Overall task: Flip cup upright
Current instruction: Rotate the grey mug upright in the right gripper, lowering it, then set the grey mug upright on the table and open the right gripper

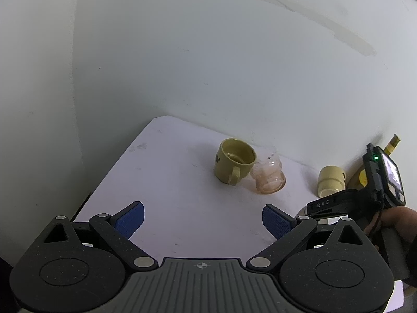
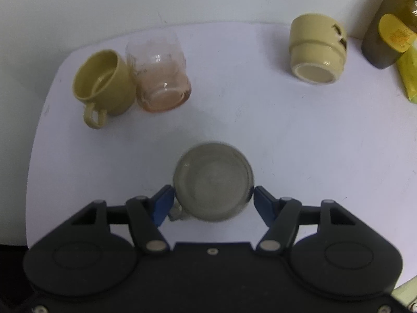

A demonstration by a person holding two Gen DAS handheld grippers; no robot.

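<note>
In the right wrist view my right gripper [image 2: 212, 200] is shut on a grey cup [image 2: 213, 181], its blue pads pressing both sides; the cup's round face points at the camera and a small handle shows at its lower left. A yellow cup [image 2: 316, 48] stands upside down at the far right, also in the left wrist view [image 1: 330, 181]. A yellow mug [image 1: 234, 160] stands upright with its handle toward me, touching a clear pinkish glass [image 1: 268, 174]. My left gripper [image 1: 203, 220] is open and empty above the white table [image 1: 169, 195].
A dark olive bottle with a yellow label [image 2: 391, 26] and a yellow packet [image 2: 411, 75] stand at the far right by the wall. The white wall [image 1: 208, 52] closes the table's far side. The table's left edge [image 1: 109, 174] drops off.
</note>
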